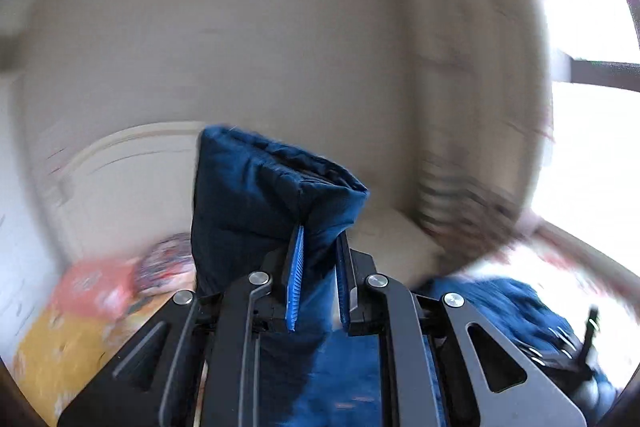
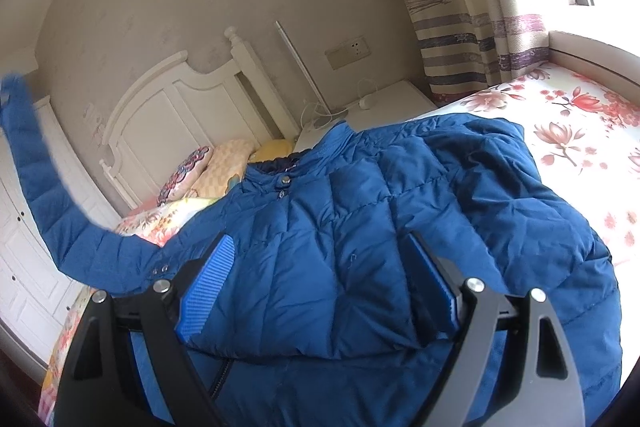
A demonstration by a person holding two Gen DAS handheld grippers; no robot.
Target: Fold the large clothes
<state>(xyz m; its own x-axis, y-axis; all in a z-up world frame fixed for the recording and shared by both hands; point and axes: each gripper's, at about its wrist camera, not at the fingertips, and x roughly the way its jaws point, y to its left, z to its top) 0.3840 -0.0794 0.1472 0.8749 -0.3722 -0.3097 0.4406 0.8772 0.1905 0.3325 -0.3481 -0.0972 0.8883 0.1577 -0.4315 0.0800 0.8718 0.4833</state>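
Jacket [image 2: 352,227] lies spread on the bed [image 2: 576,131], hardly folded yet — left gripper [image 1: 318,267] has its jaws shut on the lifted sleeve [image 1: 256,195], right gripper [image 2: 320,287] hovers open above it.

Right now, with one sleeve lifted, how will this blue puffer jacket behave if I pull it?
Probably floppy: the sleeve droops in a curve from the left gripper. Likely light, since the jacket looks puffy. Its smooth shell may slide across the bedsheet.

Raised sleeve [image 2: 28,163] leftward — headboard [image 2: 160,115] behind
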